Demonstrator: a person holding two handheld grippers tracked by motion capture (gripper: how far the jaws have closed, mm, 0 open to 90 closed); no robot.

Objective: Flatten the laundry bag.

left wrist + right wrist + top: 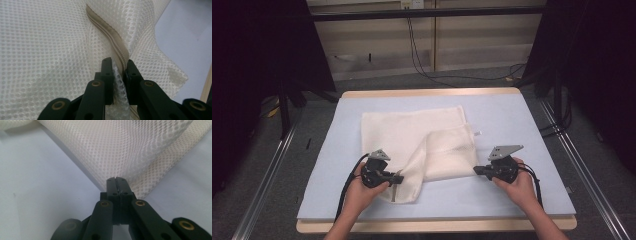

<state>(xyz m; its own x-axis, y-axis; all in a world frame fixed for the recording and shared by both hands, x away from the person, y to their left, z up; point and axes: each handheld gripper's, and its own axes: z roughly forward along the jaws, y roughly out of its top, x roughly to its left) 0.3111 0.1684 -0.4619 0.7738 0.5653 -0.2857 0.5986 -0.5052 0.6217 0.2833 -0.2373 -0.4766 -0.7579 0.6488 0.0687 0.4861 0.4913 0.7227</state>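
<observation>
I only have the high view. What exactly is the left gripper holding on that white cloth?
Observer: The left gripper is shut on the zipper of a mesh bag, with a bunch of mesh between its jaws.
Operator: Is the zipper open there?
Observer: It looks closed. A single line of teeth runs up and away from the jaws.
Operator: And the right gripper, has it got the bag?
Observer: The right gripper has its jaws pressed together right at the bag's corner. I cannot tell whether any mesh is pinched between them.
</observation>
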